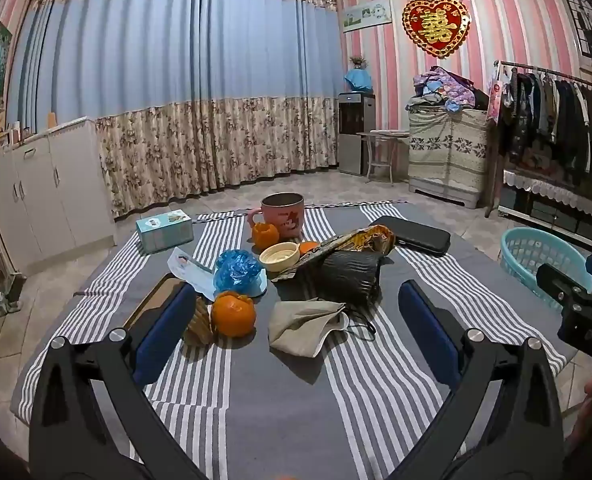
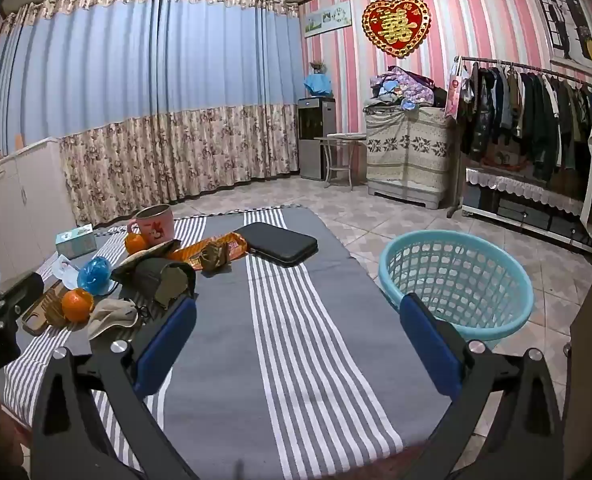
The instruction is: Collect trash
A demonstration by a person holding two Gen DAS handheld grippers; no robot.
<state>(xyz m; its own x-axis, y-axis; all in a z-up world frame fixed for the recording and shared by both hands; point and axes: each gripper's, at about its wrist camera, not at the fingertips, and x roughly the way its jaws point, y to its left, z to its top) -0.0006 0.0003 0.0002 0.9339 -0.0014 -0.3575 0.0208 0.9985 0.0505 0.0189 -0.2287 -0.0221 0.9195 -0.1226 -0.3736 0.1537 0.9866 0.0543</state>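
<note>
Looking down my left gripper (image 1: 296, 328), I see its blue pads spread wide with nothing between them, hovering above the striped cloth (image 1: 279, 408) that covers the bench. Just ahead of the left pad sits a crumpled brown paper cup liner (image 1: 198, 322) touching an orange peel (image 1: 233, 314). To the right of the peel lies a folded beige cloth mask (image 1: 306, 326), and beyond it a black crinkled bag (image 1: 346, 278) with an orange snack wrapper (image 1: 360, 240) draped over its far end. A blue plastic bag (image 1: 237, 270) rests on a white paper scrap (image 1: 189, 270), near a small cream bowl (image 1: 279, 256). Farther back stand a pink mug (image 1: 283, 216), another orange peel (image 1: 265, 235) against it, a tissue box (image 1: 164, 230) to the left, and a black case (image 1: 412, 236) to the right.

My right gripper (image 2: 298, 344) is likewise fully open and empty, held over a bare stretch of the cloth, with the trash pile off to its left. Past its right pad, off the bench edge, a light blue basket (image 2: 456, 280) stands on the tiled floor (image 2: 416, 216); I see nothing in the part of its inside that shows. A phone-like brown case (image 2: 41, 312) lies at the near left of the pile, just beside the peel.
</note>
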